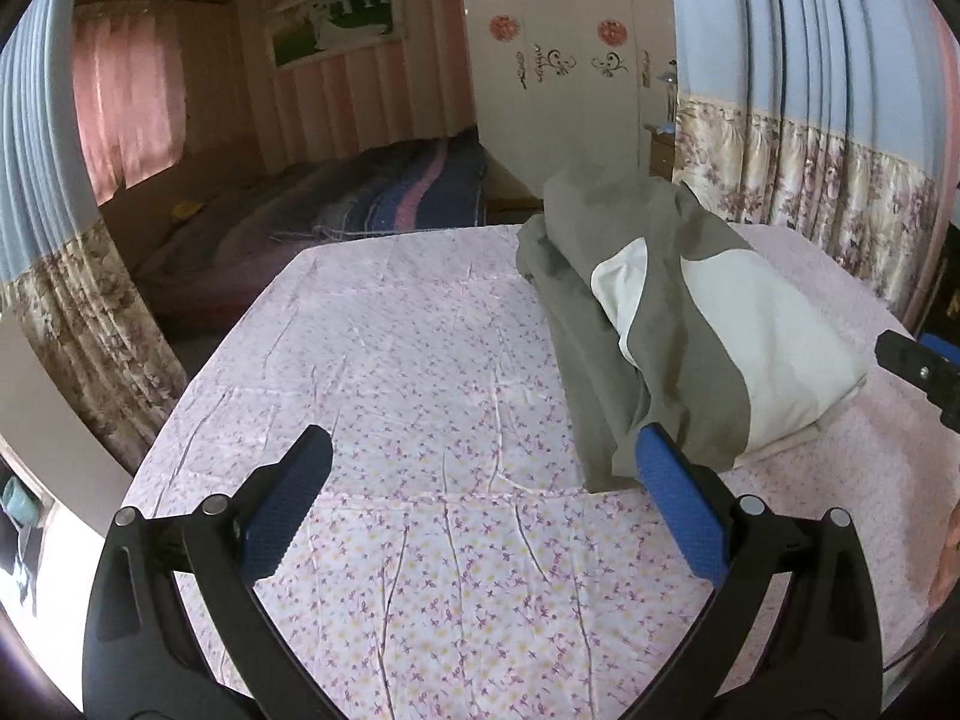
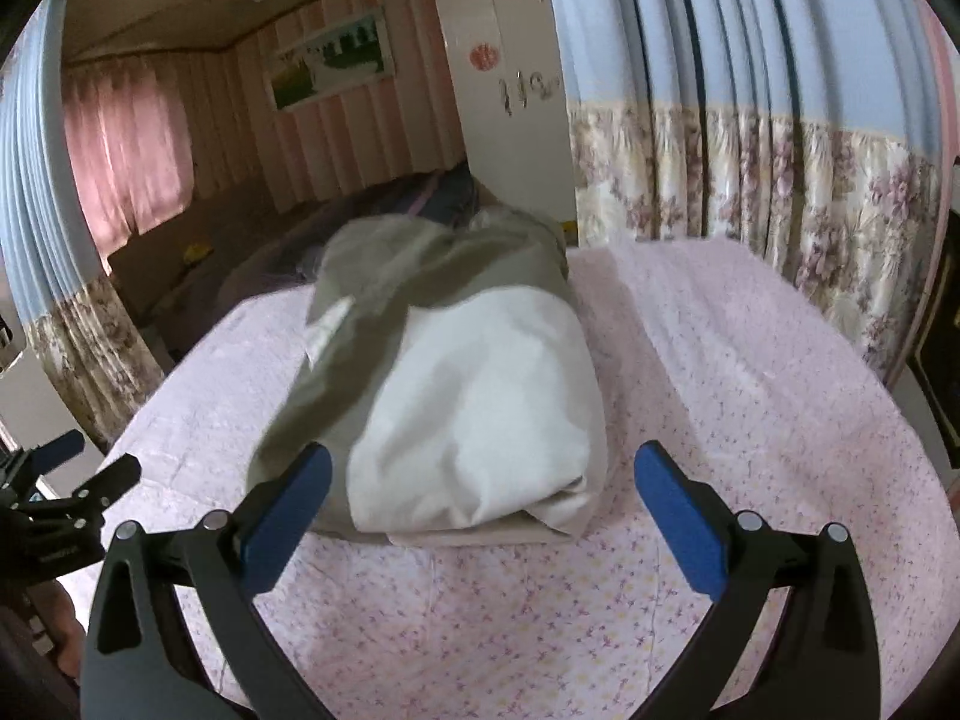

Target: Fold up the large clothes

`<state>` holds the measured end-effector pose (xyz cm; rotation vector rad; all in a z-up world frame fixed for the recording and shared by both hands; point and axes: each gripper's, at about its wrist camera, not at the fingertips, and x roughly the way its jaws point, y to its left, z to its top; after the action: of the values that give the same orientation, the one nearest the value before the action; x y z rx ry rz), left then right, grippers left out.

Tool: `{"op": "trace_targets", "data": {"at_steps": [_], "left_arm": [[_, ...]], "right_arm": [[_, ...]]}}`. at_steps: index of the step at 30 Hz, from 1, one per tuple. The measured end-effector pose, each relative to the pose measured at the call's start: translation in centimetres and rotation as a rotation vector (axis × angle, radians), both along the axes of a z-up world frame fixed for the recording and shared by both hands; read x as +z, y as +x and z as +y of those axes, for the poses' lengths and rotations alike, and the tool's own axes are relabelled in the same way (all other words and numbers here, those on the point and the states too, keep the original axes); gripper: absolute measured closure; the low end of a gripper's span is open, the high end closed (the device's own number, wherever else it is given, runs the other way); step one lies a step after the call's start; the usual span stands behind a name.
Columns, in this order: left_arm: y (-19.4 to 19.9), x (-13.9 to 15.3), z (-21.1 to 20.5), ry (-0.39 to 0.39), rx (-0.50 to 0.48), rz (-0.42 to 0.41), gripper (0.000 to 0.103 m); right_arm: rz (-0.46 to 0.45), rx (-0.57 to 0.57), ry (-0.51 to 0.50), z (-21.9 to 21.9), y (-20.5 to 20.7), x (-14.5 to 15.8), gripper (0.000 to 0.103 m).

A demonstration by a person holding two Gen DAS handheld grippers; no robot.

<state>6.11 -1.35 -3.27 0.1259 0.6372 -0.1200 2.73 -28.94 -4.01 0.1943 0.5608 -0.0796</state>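
Observation:
An olive-grey and white garment [image 1: 678,324] lies bunched in a long folded heap on the pink floral sheet [image 1: 390,360], right of centre in the left wrist view. In the right wrist view the garment [image 2: 474,396] lies straight ahead, its white part nearest. My left gripper [image 1: 483,480] is open and empty above the sheet, its right finger close to the garment's near end. My right gripper [image 2: 483,495] is open and empty, just in front of the heap. The right gripper's tip [image 1: 918,366] shows at the left view's right edge.
The sheet [image 2: 750,360] covers a raised surface with edges at left and far side. Blue and floral curtains [image 1: 810,138] hang behind at right. A bed with a dark blanket [image 1: 360,204] and a white wardrobe [image 1: 564,90] stand beyond. The left gripper [image 2: 60,480] shows at the right view's left edge.

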Motion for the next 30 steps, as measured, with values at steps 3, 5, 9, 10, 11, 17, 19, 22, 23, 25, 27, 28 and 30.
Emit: {"op": "trace_targets", "data": {"at_steps": [3,5,9,10,11,17,19,22,23,25,27,28,30], "left_arm": [[0.0,0.4,0.1,-0.013,0.011,0.017,0.003],[-0.1,0.7,0.3,-0.021,0.025,0.017,0.003],[-0.7,1.1,0.6,-0.031,0.047,0.006,0.003],[-0.9,1.1,0.6,-0.032,0.045,0.008,0.003],[-1.1,1.2,0.5,-0.031,0.043,0.008,0.003],[-2.2,2.2,0.6,-0.022,0.053,-0.024,0.003],[-2.6,2.8,0.7,-0.022,0.054,-0.043,0.003],[-3.2,3.9,0.8,-0.029,0.054,-0.066,0.003],[-3.5,4.4,1.0,-0.037,0.054,-0.075,0.003],[-3.9,5.0,1.1,-0.041,0.059,-0.09,0.003],[-4.2,5.4,1.2,-0.041,0.057,-0.102,0.003],[-4.3,5.6,1.3,-0.038,0.056,-0.107,0.003],[-4.3,5.8,1.4,-0.029,0.062,-0.112,0.003]], "right_arm": [[-0.013,0.003,-0.039,1.1,-1.1,0.8,0.002],[-0.019,0.0,-0.043,1.5,-1.7,1.1,0.002],[-0.029,-0.008,-0.083,2.4,-2.5,1.7,0.002],[-0.032,-0.013,-0.095,2.5,-2.7,1.8,0.002],[-0.037,-0.013,-0.104,2.7,-2.8,2.0,0.002],[-0.047,-0.017,-0.135,3.2,-3.4,2.8,0.002],[-0.051,-0.019,-0.142,3.4,-3.5,3.1,0.002],[-0.056,-0.027,-0.145,3.6,-3.7,3.7,0.002],[-0.059,-0.027,-0.141,3.6,-3.7,4.0,0.002],[-0.066,-0.03,-0.143,3.7,-3.9,4.5,0.002],[-0.078,-0.036,-0.157,4.0,-4.1,5.1,0.002],[-0.084,-0.039,-0.161,4.1,-4.2,5.3,0.002],[-0.09,-0.046,-0.17,4.2,-4.3,5.6,0.002]]}}
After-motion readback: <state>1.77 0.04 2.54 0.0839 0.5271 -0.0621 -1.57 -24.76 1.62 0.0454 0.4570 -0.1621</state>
